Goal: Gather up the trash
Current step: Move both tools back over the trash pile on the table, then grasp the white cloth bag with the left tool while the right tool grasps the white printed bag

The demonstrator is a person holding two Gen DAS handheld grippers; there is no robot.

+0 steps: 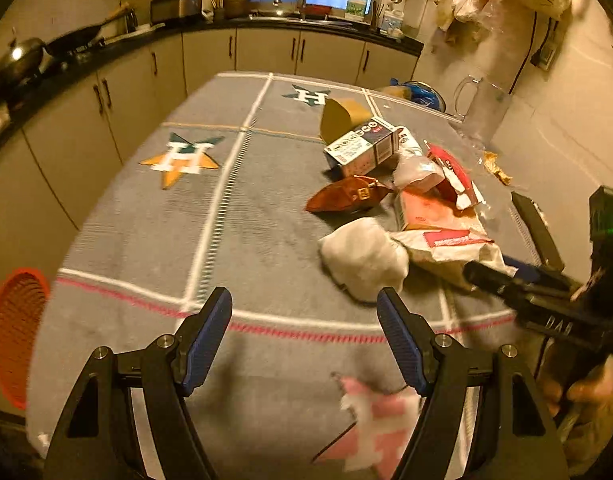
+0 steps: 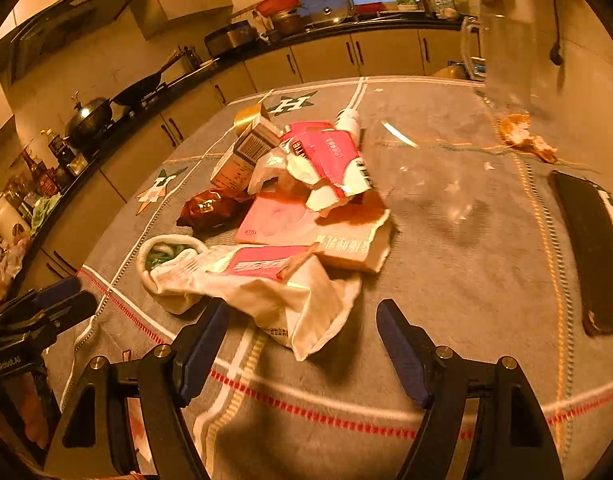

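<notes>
A pile of trash lies on the grey patterned tablecloth (image 1: 266, 216): a crumpled white wad (image 1: 362, 258), a brown snack wrapper (image 1: 346, 198), a small carton box (image 1: 364, 148), pink and white torn packaging (image 1: 438, 220). In the right wrist view the same pile shows as a white torn bag (image 2: 274, 292), pink packaging (image 2: 322, 156) and the brown wrapper (image 2: 210, 208). My left gripper (image 1: 304, 308) is open and empty, just short of the white wad. My right gripper (image 2: 302, 320) is open and empty, hovering at the torn bag's near edge.
An orange mesh bin (image 1: 14, 336) sits below the table's left edge. A clear jug (image 1: 482, 108) stands at the table's far right. A dark flat case (image 2: 590, 248) and orange scraps (image 2: 526, 136) lie to the right. Kitchen counters with pans (image 1: 22, 60) run along the left.
</notes>
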